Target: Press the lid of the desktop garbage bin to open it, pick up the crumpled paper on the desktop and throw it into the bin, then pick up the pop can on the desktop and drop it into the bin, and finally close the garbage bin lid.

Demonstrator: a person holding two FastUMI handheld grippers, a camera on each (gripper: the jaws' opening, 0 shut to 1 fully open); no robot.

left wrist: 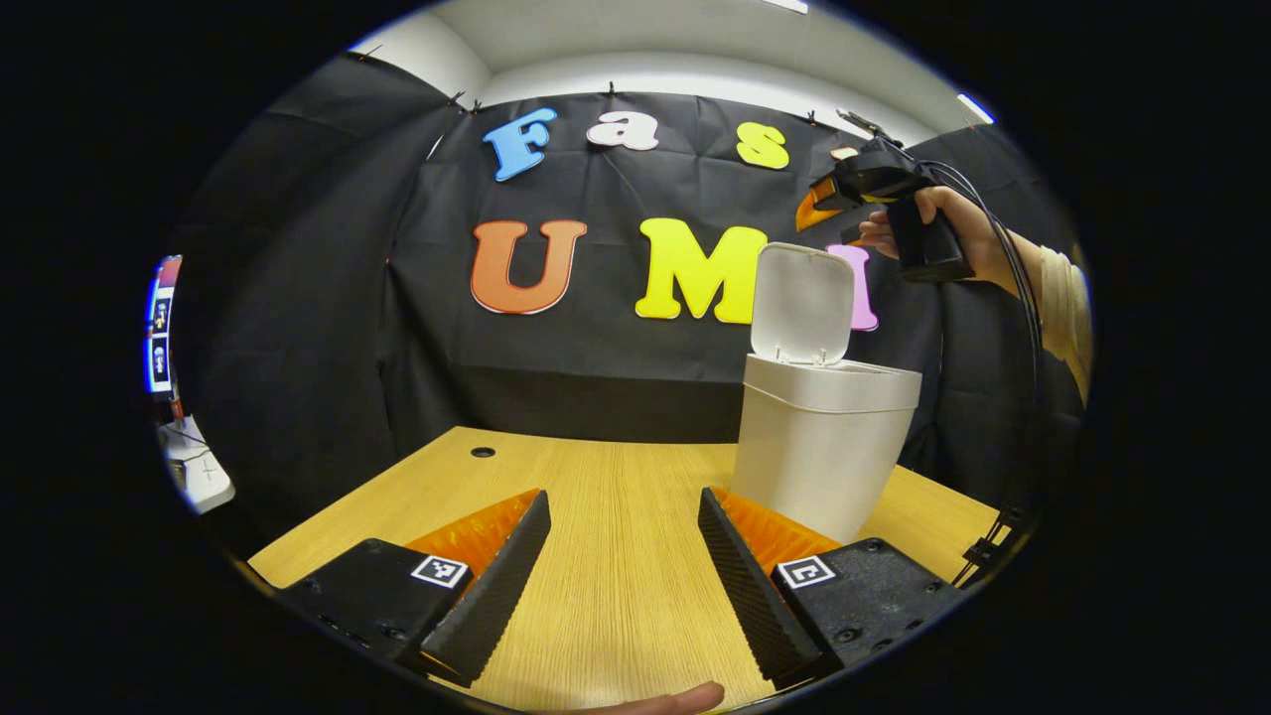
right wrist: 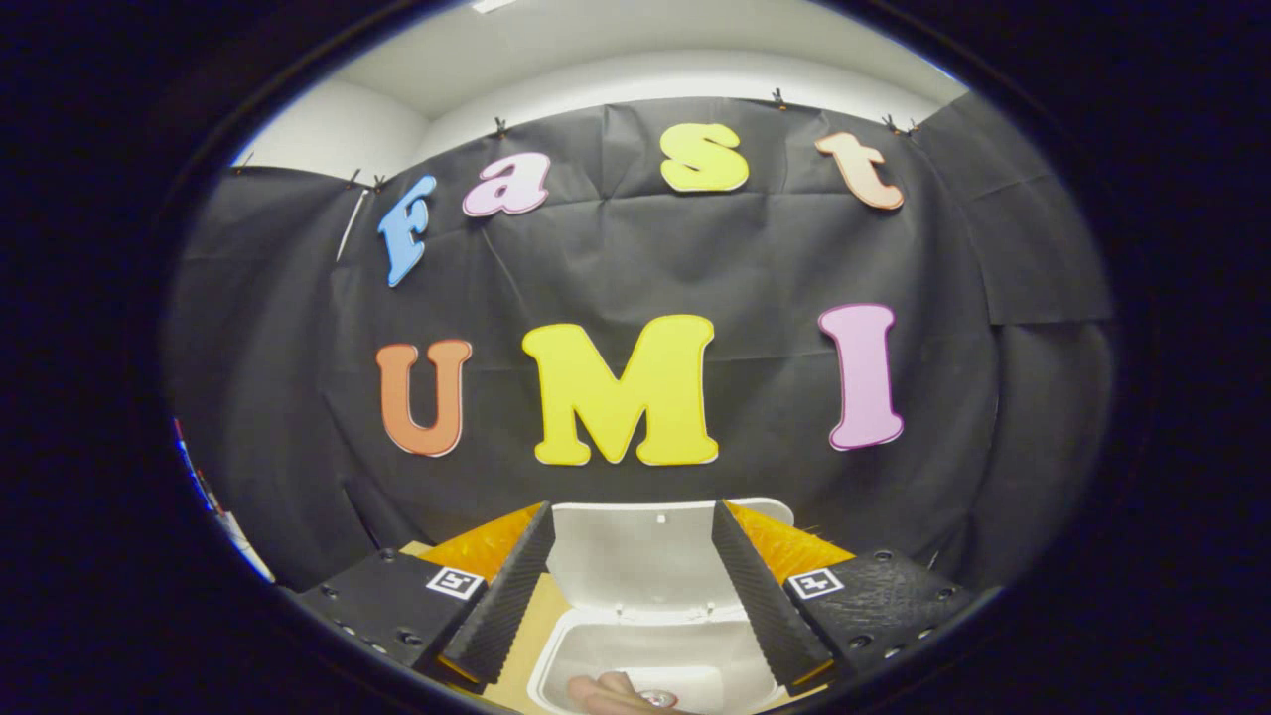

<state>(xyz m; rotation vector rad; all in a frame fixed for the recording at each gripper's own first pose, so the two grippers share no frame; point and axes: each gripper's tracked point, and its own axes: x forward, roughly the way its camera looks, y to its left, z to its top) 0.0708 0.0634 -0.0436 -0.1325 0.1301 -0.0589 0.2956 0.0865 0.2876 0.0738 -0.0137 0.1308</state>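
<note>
Your tabletop [left wrist: 606,556] fills the lower middle of the left gripper view, and the bin [left wrist: 819,437] stands on it right of centre, its lid [left wrist: 802,303] tipped up and open. In the right gripper view you look down from above into the bin's mouth at the bottom centre of the frame, where something small and shiny, probably the top of the can [right wrist: 657,698], shows at the bottom edge beside a pale shape too cropped to name. Judging from that, both drops look finished and you are at the last step: closing the lid.

Your right tool [right wrist: 628,586] has its fingers apart and empty, straddling the raised lid from above; in the left gripper view it sits at the upper right, held in your hand [left wrist: 953,233]. Your left tool [left wrist: 621,576] is also spread, empty, low over the bare tabletop.

Next, bring the right tool onto the lid and push it forward and down until it seats.
</note>
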